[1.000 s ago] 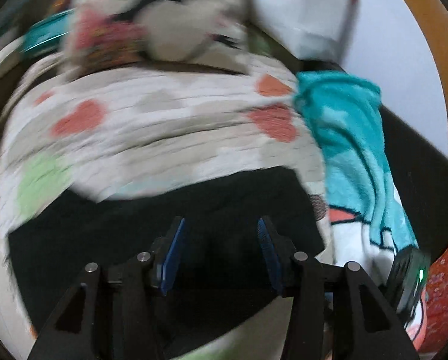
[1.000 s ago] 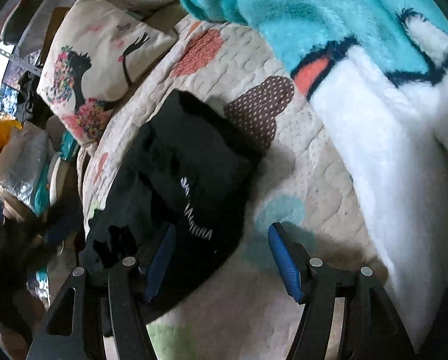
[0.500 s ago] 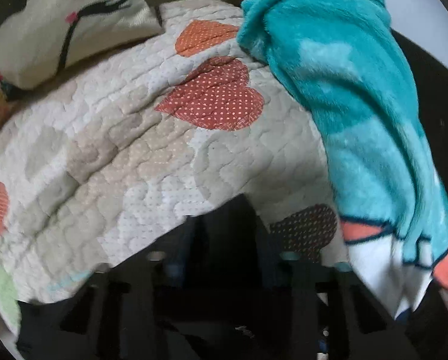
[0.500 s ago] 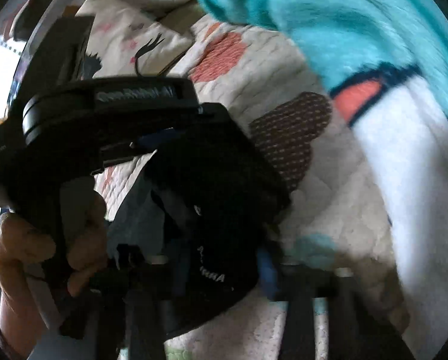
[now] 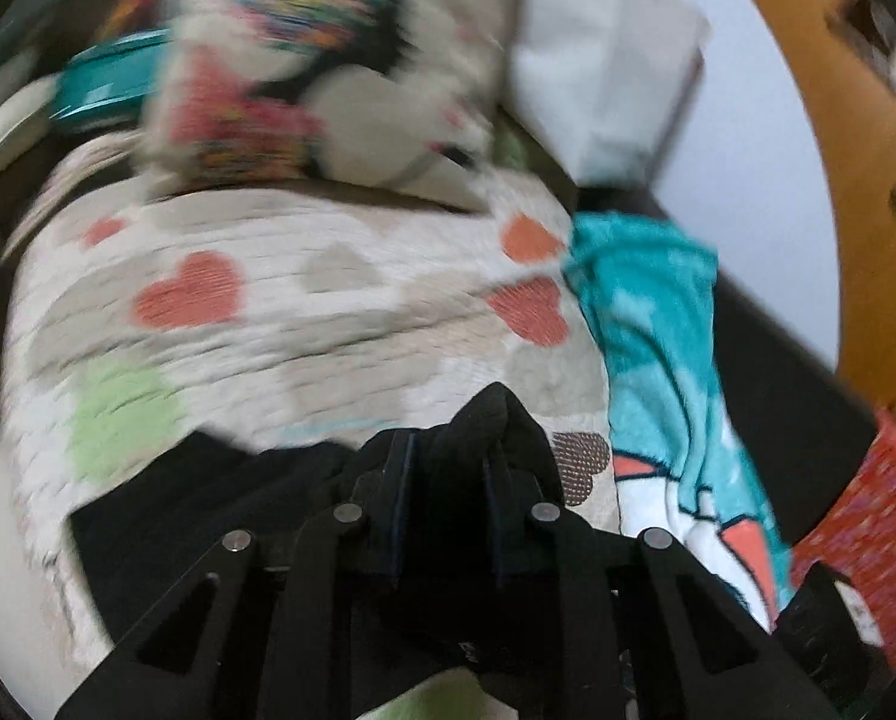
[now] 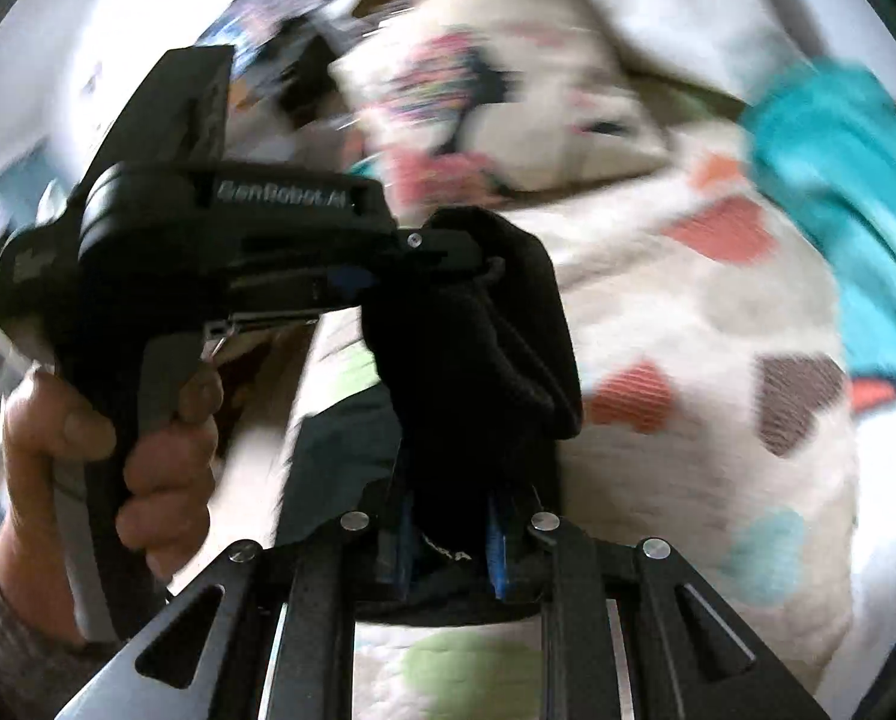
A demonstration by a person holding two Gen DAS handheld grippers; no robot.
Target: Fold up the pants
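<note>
Fingers of the left gripper (image 5: 448, 474) are clenched on a bunched peak of the black fabric pants (image 5: 219, 510), and that peak stands lifted above the cream quilted bedspread with heart patches (image 5: 339, 324), while the rest of the garment lies spread to the left on the bed. In the right wrist view the left gripper (image 6: 478, 258), held in the person's left hand (image 6: 111, 438), pinches the top of a hanging fold of the pants (image 6: 484, 348), and the right gripper (image 6: 451, 546) is clamped on the lower end of that same fold, blue pads (image 6: 497, 546) pressed in on either side.

The likely trouble is the bunched hold: both grips look to have several layers gathered together, so the fold could land crooked or lumpy, and a quick swing, which the heavy blur suggests, could pull cloth out of one pair of fingers. To the right, the teal and white plush blanket (image 5: 652, 324) lies just beside the pants, so a carried edge might drape onto it.

A second ago both grippers were spread wide above the flat pants and the left gripper was out of the right camera's sight; now both are gripping and the cloth is raised off the bed.
</note>
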